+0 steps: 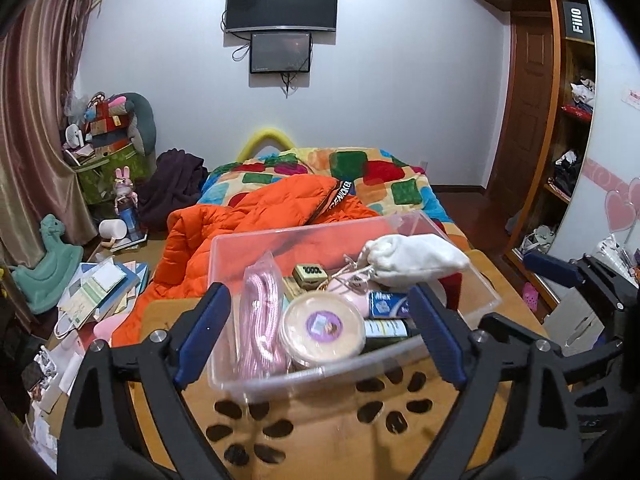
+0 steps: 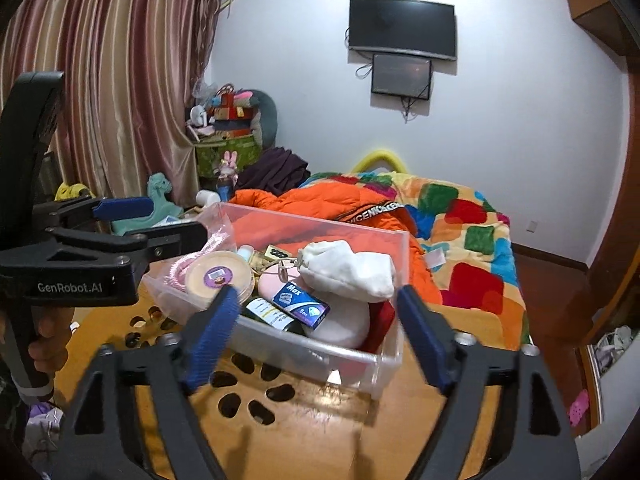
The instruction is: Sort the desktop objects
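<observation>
Pouch (image 1: 416,258) in bin (image 1: 472,280) — bin on table (image 1: 320,432), bed (image 1: 404,188) behind

A clear plastic bin (image 1: 256,380) sits upright on the wooden tabletop (image 1: 320,440), packed full. Inside lie a white drawstring pouch (image 1: 416,258) on top, a round cream tin (image 1: 322,328), a pink coiled cable (image 1: 260,316) and a blue box (image 1: 388,304).

In the clear plastic bin (image 1: 256,376), a dark bottle (image 1: 386,329) lies mostly buried under a small blue box (image 1: 386,305) and a round tan tin (image 1: 322,326), its label too small to read. A white drawstring pouch (image 2: 346,270) covers much of a pink object (image 2: 344,322) beneath it. Both wrist views cut off the wooden table (image 2: 320,432) at the bottom edge, and black corners hide the room's outer parts.
</observation>
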`<control>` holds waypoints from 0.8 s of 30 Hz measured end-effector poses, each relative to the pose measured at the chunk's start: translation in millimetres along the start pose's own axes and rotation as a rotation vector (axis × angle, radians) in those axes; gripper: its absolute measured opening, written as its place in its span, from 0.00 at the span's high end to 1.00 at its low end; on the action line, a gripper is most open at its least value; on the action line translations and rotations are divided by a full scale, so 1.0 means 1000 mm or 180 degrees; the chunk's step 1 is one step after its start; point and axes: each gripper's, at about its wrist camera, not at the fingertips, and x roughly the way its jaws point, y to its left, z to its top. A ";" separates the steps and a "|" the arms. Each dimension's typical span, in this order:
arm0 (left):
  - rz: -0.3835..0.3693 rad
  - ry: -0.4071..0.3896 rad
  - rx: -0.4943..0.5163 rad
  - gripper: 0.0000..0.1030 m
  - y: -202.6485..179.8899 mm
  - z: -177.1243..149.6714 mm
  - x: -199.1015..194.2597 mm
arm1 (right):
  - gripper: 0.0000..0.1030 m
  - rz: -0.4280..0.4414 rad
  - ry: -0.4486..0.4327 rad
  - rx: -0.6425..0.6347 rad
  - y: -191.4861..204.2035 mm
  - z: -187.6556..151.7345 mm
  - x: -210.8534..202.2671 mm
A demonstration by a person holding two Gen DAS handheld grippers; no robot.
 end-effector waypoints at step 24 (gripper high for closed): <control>0.0093 0.0051 -0.0126 0.11 -0.011 -0.068 -0.057 | 0.01 -0.0312 -0.0108 0.0247 0.012 -0.048 -0.067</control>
